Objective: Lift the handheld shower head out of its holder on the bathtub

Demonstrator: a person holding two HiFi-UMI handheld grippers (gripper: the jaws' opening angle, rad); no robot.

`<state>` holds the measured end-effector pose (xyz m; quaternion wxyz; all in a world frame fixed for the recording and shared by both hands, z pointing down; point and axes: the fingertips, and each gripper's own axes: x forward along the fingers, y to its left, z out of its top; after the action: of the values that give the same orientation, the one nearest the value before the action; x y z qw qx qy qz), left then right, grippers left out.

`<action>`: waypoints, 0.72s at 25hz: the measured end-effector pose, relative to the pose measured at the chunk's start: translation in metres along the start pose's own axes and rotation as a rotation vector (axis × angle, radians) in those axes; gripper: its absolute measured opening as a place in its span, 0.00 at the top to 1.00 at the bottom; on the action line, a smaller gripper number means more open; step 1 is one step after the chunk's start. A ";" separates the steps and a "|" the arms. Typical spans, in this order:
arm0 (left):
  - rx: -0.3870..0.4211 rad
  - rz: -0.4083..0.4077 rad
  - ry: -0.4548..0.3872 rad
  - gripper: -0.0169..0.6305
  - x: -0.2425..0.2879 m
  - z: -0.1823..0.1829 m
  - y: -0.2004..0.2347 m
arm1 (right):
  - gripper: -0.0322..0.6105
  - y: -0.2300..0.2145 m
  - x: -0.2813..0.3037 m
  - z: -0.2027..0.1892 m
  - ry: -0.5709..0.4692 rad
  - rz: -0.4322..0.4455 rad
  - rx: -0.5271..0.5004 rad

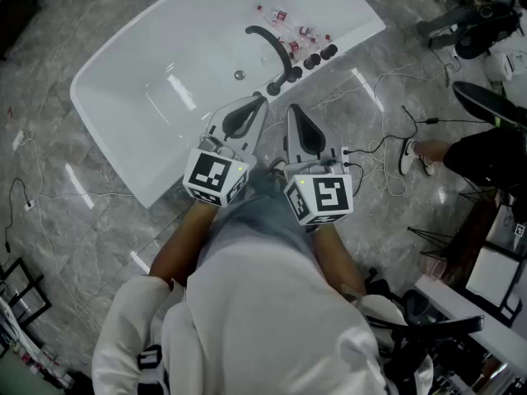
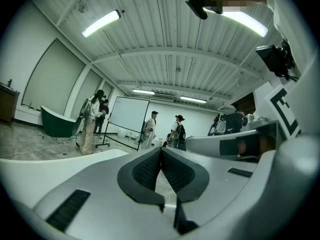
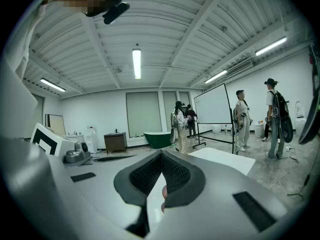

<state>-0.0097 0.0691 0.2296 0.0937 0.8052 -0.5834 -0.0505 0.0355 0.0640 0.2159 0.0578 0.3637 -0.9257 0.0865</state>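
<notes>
Grey floor (image 1: 74, 212) rings the bathtub (image 1: 123, 113); left claw (image 1: 262, 99) and right claw (image 1: 292, 108) sit pinched shut and empty, so one should probably open wide before reaching the shower head (image 1: 280, 81) just ahead of its tips

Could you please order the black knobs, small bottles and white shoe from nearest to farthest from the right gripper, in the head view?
1. black knobs, on the tub rim just ahead.
2. small bottles, farther along that rim.
3. white shoe, on the floor at right.

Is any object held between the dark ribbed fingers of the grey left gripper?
No, the dark ribbed fingers of the grey left gripper meet tip to tip, with nothing between them.
</notes>
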 end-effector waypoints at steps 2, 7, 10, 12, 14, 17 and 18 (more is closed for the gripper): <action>-0.007 0.017 -0.002 0.95 -0.001 -0.002 0.008 | 0.93 0.003 0.008 -0.001 0.001 0.023 -0.005; -0.083 0.024 -0.022 0.95 -0.008 -0.002 0.024 | 0.93 0.009 0.017 -0.009 0.019 0.042 -0.006; -0.087 0.036 -0.025 0.95 -0.011 -0.001 0.031 | 0.93 0.011 0.021 -0.012 0.019 0.048 -0.002; -0.073 0.046 -0.011 0.95 -0.011 -0.005 0.036 | 0.93 0.011 0.026 -0.015 0.020 0.052 0.002; -0.050 0.042 -0.002 0.95 -0.008 -0.011 0.038 | 0.93 0.009 0.032 -0.018 0.023 0.057 0.014; -0.020 0.024 -0.010 0.94 0.003 -0.024 0.044 | 0.92 0.001 0.047 -0.025 0.023 0.055 0.036; -0.016 0.026 -0.007 0.94 0.009 -0.032 0.049 | 0.92 -0.004 0.055 -0.028 0.024 0.045 0.040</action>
<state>-0.0459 0.0485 0.2715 0.0985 0.7967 -0.5936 -0.0567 -0.0004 0.0305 0.2535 0.0596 0.3429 -0.9309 0.1106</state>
